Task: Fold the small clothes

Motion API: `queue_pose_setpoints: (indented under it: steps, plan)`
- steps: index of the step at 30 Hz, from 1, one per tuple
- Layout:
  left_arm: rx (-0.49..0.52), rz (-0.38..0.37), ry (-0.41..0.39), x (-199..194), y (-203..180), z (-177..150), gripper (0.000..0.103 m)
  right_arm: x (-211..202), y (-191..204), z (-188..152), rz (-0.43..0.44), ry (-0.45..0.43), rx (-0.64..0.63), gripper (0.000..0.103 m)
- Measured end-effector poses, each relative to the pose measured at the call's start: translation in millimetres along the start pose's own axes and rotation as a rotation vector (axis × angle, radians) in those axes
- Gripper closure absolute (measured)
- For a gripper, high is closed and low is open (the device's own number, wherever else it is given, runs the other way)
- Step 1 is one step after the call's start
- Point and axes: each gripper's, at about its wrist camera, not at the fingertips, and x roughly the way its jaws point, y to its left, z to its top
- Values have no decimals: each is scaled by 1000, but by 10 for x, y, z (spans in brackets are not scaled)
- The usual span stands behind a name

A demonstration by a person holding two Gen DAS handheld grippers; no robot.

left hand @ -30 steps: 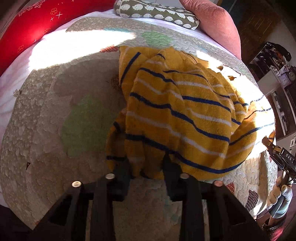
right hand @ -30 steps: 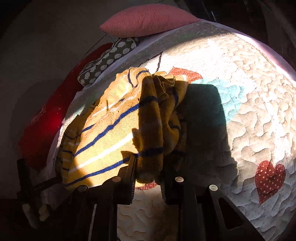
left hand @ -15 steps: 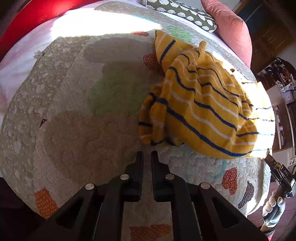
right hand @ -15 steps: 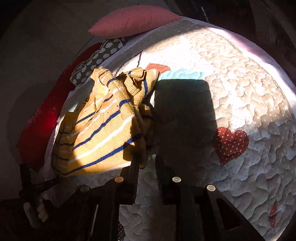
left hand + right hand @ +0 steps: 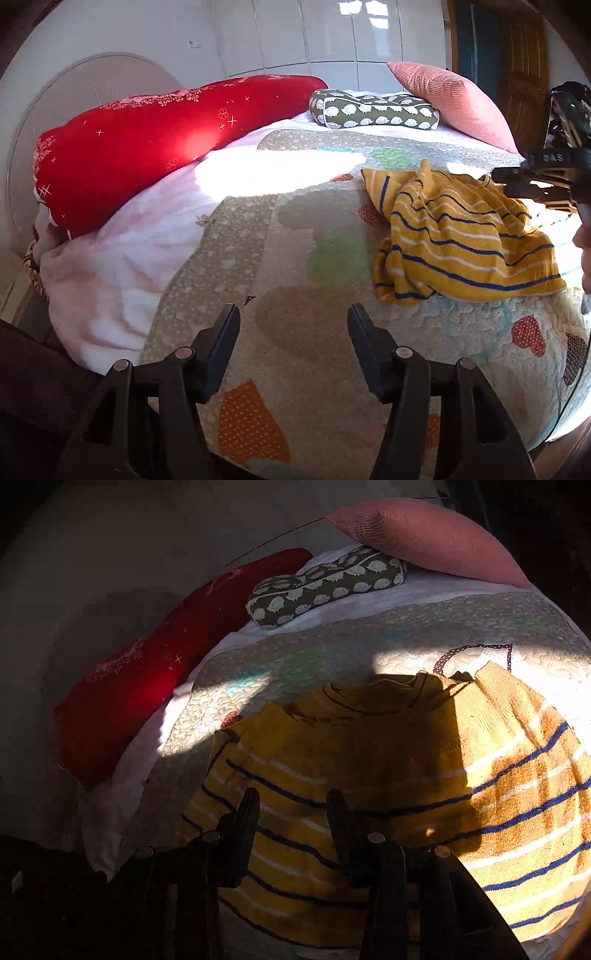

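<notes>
Sweater (image 5: pixel 461 240) lies crumpled on the quilt (image 5: pixel 295 258), neck toward pillows (image 5: pixel 373 110); both grippers (image 5: pixel 293 317) (image 5: pixel 291 805) gape, empty.

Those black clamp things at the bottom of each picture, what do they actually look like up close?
Each is a black plastic tool. The left gripper has two flat, tapering fingers on angular black brackets dotted with round silver bolt heads. The right gripper looks the same. Seen from the side, it bears white lettering, with a thin dark cable hanging below it.

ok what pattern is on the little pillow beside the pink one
Olive-green small pillow with rows of cream hedgehog-like shapes; clearest in the left wrist view.
</notes>
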Motion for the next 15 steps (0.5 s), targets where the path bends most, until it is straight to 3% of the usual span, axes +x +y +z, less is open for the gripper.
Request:
queue_pose_setpoints:
  steps: [4,7,8,9,15]
  plan:
    - [-39,-18,-4,-32,266,-51,42,719,252,304,31,78,67,61]
    - [-71,-16,6,2,430,-112,42,1060,318,361,-67,115,113,62]
    - [-77,-10,8,22,476,-123,42,1153,322,359,-101,140,123,70]
    - [-84,-7,12,46,513,-138,42,1197,337,343,-77,148,134,97]
    - [-142,-29,38,175,669,-167,42,1302,693,399,29,152,89,97]
